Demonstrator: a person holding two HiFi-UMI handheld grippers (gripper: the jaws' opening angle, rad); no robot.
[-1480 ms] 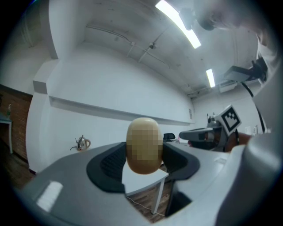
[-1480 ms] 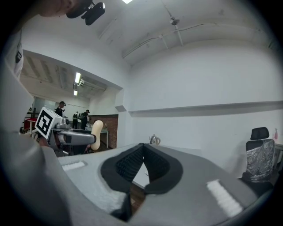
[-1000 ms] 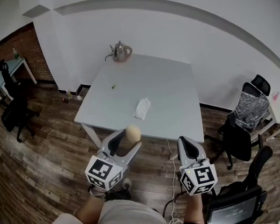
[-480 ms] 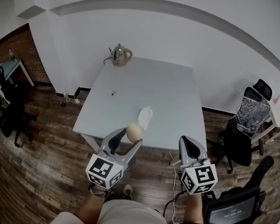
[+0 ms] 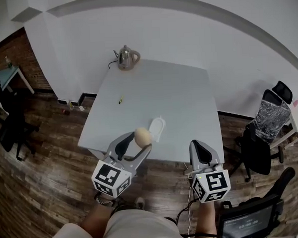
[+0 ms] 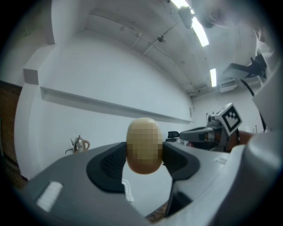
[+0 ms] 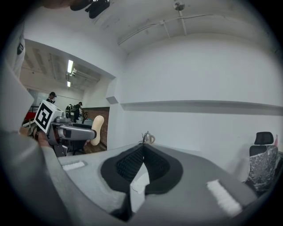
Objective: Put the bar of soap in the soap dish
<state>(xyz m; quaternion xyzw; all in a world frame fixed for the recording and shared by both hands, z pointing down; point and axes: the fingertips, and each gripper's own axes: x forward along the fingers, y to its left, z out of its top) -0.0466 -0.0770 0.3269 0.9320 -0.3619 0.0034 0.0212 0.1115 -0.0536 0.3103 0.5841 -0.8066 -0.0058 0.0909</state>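
Left hand-held gripper [image 5: 141,141] is clamped on the bar of soap [image 5: 142,136], holding it in the air over the near edge of the desk [image 5: 162,85]. The right hand-held gripper [image 7: 142,161] has its jaws together on nothing. The pick-up looks done; the placing is left. The white soap dish [image 5: 157,127] lies on the desk just beyond, apparently empty. The soap is a smooth, pale tan oval, pinched across its flat faces.

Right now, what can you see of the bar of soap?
The bar of soap is a smooth, pale tan oval, slim when seen edge-on in the right gripper view. The left gripper clamps its sides between its jaws, long axis upright. It hangs over the table's near edge, beside the white soap dish.
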